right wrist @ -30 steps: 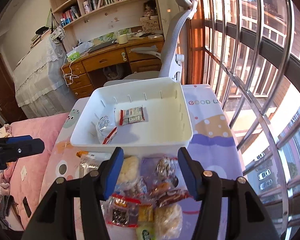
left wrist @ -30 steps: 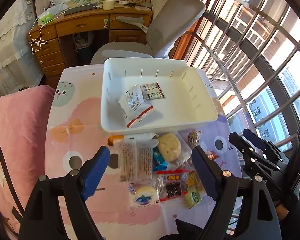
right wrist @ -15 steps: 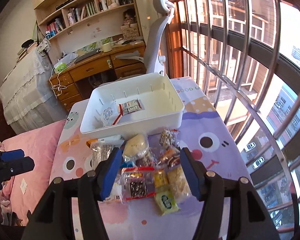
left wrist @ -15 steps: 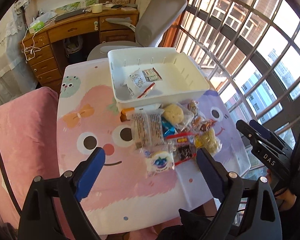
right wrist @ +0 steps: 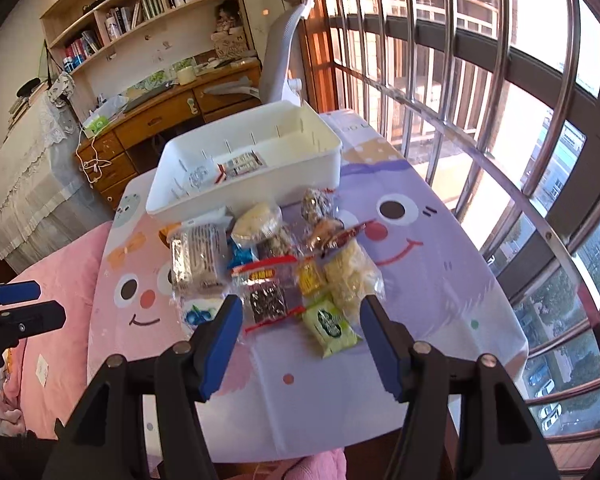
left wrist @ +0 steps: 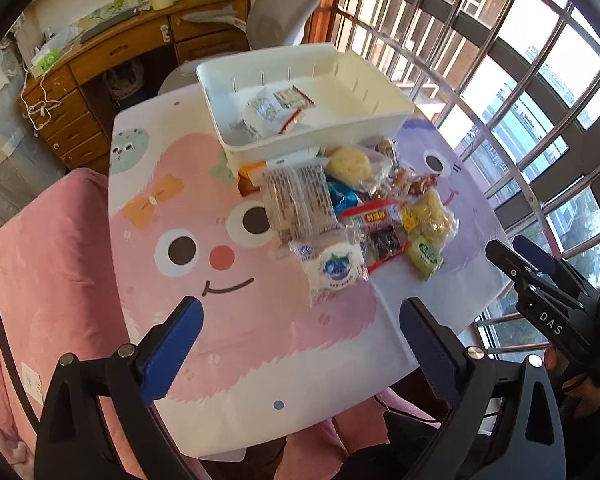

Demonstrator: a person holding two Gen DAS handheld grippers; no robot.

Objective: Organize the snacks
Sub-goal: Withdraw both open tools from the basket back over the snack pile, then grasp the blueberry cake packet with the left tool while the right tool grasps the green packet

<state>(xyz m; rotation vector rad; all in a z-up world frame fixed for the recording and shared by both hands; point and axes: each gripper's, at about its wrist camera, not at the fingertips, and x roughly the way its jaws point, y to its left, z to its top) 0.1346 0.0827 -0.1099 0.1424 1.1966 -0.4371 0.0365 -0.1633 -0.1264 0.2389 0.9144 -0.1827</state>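
Right wrist view: both the right gripper (right wrist: pixel 300 320) and the left gripper (left wrist: pixel 300 320) hang empty (jaws apart, the left's just widening) above the crowded snack pile (right wrist: pixel 276 264); overlapping wrappers could drag neighbours along.

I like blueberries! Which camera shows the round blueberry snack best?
The left wrist view. There the blueberry snack lies whole and unblocked at the near edge of the snack pile. In the right wrist view, the right gripper's left finger covers part of it, so only a bit shows.
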